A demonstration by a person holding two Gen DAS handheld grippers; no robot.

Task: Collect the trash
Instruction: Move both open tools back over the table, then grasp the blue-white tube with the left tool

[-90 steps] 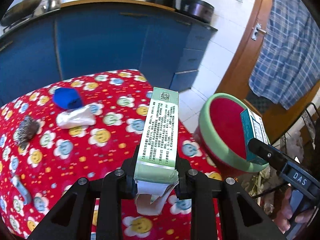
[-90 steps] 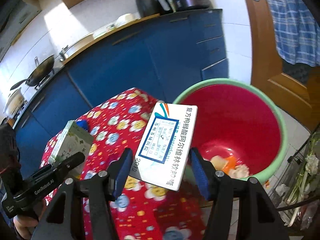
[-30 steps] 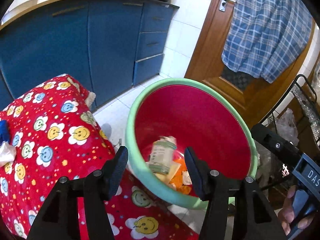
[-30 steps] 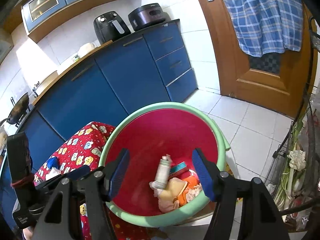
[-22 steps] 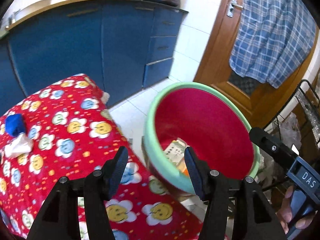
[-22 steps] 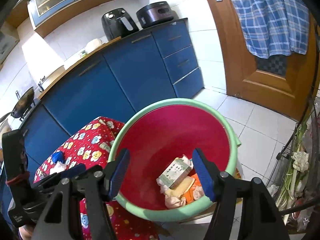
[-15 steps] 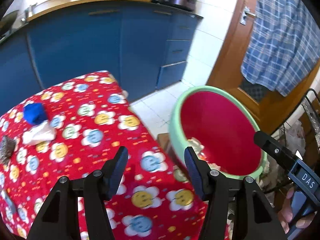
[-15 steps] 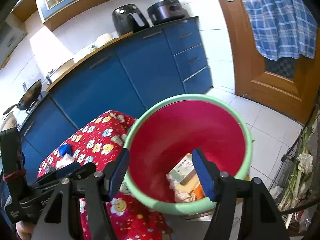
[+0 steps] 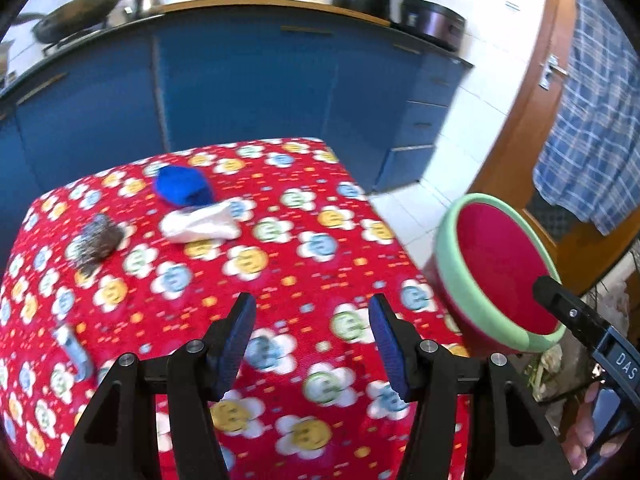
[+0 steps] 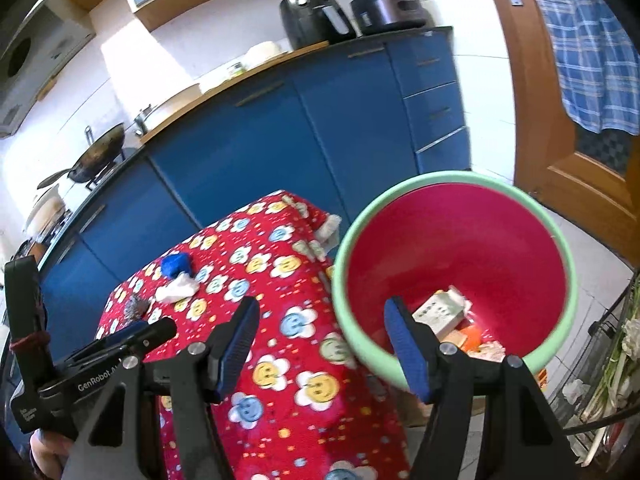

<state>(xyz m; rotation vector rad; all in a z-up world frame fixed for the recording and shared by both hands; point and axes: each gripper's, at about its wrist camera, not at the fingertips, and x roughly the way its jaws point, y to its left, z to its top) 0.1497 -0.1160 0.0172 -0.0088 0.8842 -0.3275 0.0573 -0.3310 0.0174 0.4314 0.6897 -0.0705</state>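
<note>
"Standing by the door, could you see how far the clearing had got?"

"About halfway, I'd judge. The bucket sat on the floor just off the corner of the table, and it already had rubbish in it: a green and white box lying on some orange and pale scraps at the bottom."

"And on the table?"

"Four bits were left on the flowered cloth, by my count. A blue wad lay touching a crumpled white wrapper, a dark scrubby lump sat near them, and a small grey piece lay apart at the near edge."

"Were the person's tools carrying anything?"

"No. The left gripper had its jaws apart with only cloth showing between them, and the right gripper was spread the same way, with nothing in it, over the gap between table and bucket."

"Did both cameras tell you the same?"

"Not quite. The right one looked down into the bucket, so only there could you see the box and scraps; the left one caught just the rim and red wall. The left one gave the table plainly, though, and only it showed the grey piece. It also caught a few fingers on the other handle."

"So what remained?"

"Those four, I'd reckon, most likely the blue wad and wrapper first."
</note>
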